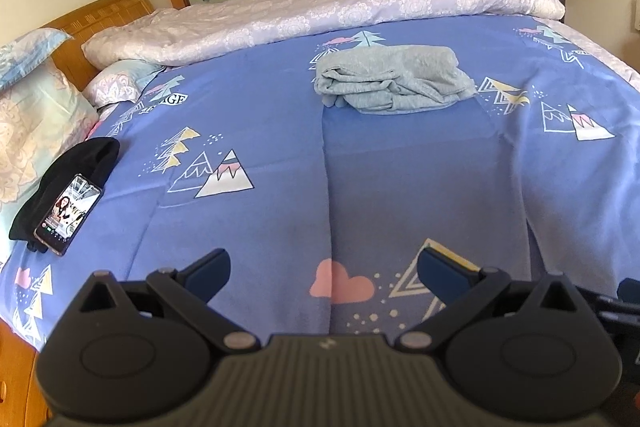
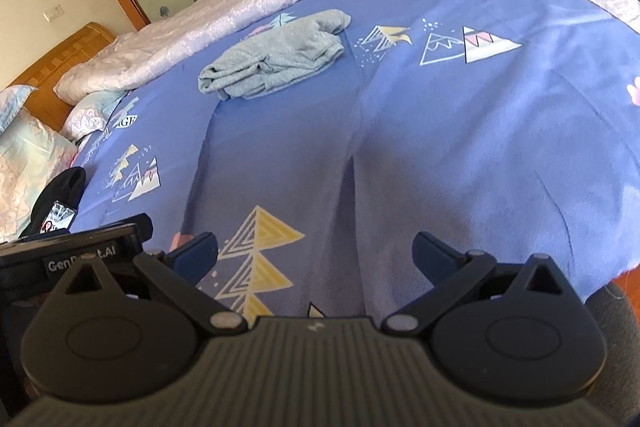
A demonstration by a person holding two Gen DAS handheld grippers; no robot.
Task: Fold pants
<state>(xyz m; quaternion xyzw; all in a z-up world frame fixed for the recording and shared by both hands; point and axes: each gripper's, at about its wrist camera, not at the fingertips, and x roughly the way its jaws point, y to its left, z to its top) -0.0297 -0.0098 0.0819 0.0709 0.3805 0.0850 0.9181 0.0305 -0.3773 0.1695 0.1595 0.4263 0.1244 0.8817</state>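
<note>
Left wrist view: a black cloth with a lit phone (image 1: 68, 213) lies far left; both hand-held grippers, left (image 1: 323, 273) and right (image 2: 315, 254), hover spread and empty near the bed's edge, while the crumpled grey pants (image 1: 394, 79) sit well beyond; grabbing one layer could bunch them.

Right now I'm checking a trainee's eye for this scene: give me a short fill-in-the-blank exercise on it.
1. The grey pants lie in a folded bundle on the ___ bedsheet.
2. The phone rests partly on a ___ cloth.
3. Both the left gripper and the right gripper are ___.

Missing words: blue; black; open
</note>
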